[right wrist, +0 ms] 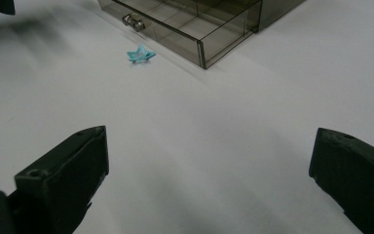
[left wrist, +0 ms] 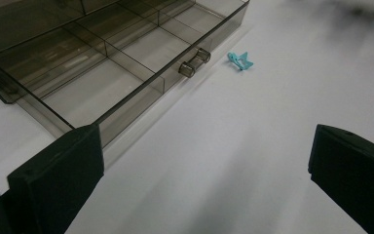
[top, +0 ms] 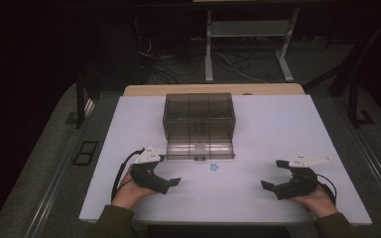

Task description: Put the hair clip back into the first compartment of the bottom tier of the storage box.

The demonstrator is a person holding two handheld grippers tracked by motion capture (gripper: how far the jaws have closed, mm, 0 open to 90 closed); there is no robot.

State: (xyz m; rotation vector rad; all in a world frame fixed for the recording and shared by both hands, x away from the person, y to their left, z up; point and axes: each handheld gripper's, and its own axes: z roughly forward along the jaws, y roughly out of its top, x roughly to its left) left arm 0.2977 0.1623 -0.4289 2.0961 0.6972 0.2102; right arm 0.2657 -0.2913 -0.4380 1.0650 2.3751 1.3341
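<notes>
A smoky clear drawer box [top: 199,113] stands at the middle of the white table [top: 278,124]. Its bottom drawer [top: 199,148] is pulled out toward me, and its divided compartments [left wrist: 102,53] look empty. A small blue star-shaped piece [top: 214,166] lies on the table just in front of the drawer's knob [left wrist: 194,62]. My left gripper [top: 171,170] rests open to the left of the star, holding nothing. My right gripper [top: 272,173] rests open farther to the right, also holding nothing. The star [right wrist: 140,54] and the drawer [right wrist: 199,29] lie ahead of my right gripper [right wrist: 209,175].
Beyond the table's far edge is a dark floor with cables and a metal stand [top: 248,44]. Bare white tabletop [top: 238,193] stretches between the two grippers and to both sides of the box.
</notes>
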